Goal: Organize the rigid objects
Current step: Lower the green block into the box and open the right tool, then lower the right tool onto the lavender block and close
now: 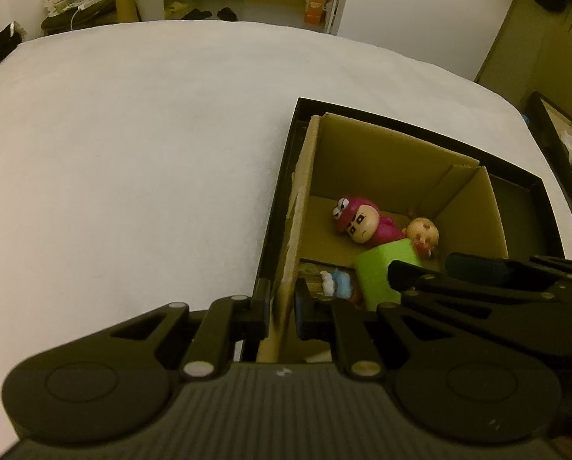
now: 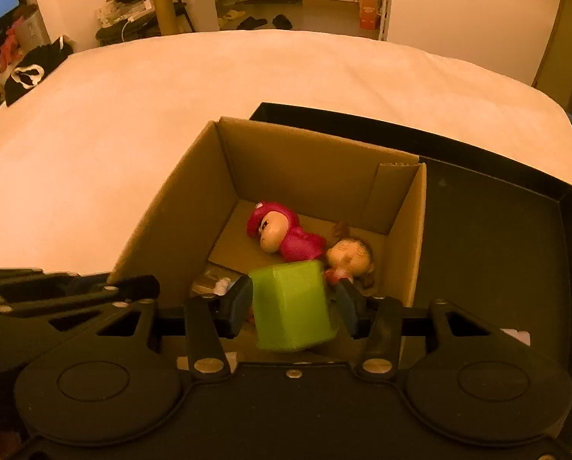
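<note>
A cardboard box (image 2: 408, 237) stands in a black tray (image 2: 516, 230) on a white bed. Inside lie a pink hooded figure (image 2: 286, 234), a bald doll (image 2: 349, 257) and a small blue-and-white toy (image 1: 337, 281). My right gripper (image 2: 291, 306) is shut on a green block (image 2: 291, 306) and holds it over the box's near side. My left gripper (image 1: 282, 312) is shut on the box's left wall (image 1: 297, 230), one finger outside and one inside. The green block (image 1: 381, 272) and the right gripper's fingers (image 1: 477, 268) also show in the left wrist view.
The white bed (image 2: 132, 134) spreads left and behind the box. The tray's right half (image 2: 496, 268) lies beside the box. Another black tray (image 1: 562, 145) sits past the bed's right edge. Room clutter stands beyond the bed.
</note>
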Demonstrator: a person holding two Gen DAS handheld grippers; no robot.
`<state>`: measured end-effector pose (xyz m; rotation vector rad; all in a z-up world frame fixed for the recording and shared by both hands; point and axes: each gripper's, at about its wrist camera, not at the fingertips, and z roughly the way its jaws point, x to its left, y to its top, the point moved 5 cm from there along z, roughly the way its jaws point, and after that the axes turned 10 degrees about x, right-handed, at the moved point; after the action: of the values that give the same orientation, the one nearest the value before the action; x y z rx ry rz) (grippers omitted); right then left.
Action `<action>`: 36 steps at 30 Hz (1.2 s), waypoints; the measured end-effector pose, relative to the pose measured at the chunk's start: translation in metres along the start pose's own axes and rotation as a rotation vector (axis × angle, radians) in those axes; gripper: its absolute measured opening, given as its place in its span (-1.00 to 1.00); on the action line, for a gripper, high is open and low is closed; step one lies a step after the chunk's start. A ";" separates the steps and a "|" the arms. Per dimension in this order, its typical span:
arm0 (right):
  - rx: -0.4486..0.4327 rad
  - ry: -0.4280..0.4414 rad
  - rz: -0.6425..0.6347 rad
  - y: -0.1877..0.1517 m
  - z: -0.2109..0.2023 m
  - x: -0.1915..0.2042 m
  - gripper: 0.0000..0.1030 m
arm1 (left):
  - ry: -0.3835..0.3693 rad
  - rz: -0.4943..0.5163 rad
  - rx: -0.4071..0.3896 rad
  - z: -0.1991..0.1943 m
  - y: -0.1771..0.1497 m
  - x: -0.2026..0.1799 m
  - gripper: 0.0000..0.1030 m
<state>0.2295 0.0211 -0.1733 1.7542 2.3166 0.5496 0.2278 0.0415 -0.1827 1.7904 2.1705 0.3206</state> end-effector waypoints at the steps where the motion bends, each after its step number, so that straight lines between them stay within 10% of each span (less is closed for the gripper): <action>1: -0.003 -0.001 -0.001 -0.001 -0.002 0.000 -0.06 | 0.003 0.003 0.000 0.000 0.000 0.000 -0.77; 17: -0.097 0.051 0.063 -0.007 -0.049 -0.029 -0.04 | 0.077 0.052 -0.010 -0.013 0.000 -0.015 -0.76; 36: -0.178 0.063 0.194 -0.030 -0.057 -0.087 0.46 | 0.175 0.102 -0.006 -0.030 0.003 -0.043 -0.47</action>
<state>0.2068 -0.0793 -0.1398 1.9108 2.0749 0.8270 0.2268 0.0010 -0.1497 1.9397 2.1926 0.5249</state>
